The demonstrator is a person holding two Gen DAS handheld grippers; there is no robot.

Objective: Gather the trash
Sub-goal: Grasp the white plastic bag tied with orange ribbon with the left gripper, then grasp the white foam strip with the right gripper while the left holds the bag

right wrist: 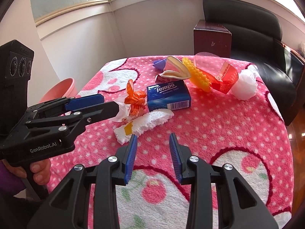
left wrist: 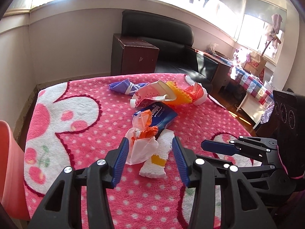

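In the lower centre of the left wrist view, the left gripper (left wrist: 150,152) is seen with its jaws apart, set either side of a crumpled clear-and-orange plastic bag (left wrist: 142,145) that lies on a strip of white foam (left wrist: 158,156). Nothing is clamped yet. In the right wrist view, the right gripper (right wrist: 153,154) is held low at the bottom centre, jaws likewise apart and empty, just short of the foam.

Beyond these, at mid-frame, a blue tissue pack (right wrist: 168,95) is found touching the bag, and further up a heap of wrappers, an orange spiky piece (right wrist: 196,78), red netting (right wrist: 226,80) and a white crumpled bag (right wrist: 245,86) is spread across the pink blanket (right wrist: 219,129). A pink bin (left wrist: 9,162) is glimpsed at the far left edge.

If the jaws are closed here, the foam may be caught along with the bag, or only a thin fold pinched, so that the bag slips free when lifted. The plush blanket could also be snagged if the fingers are driven too low.
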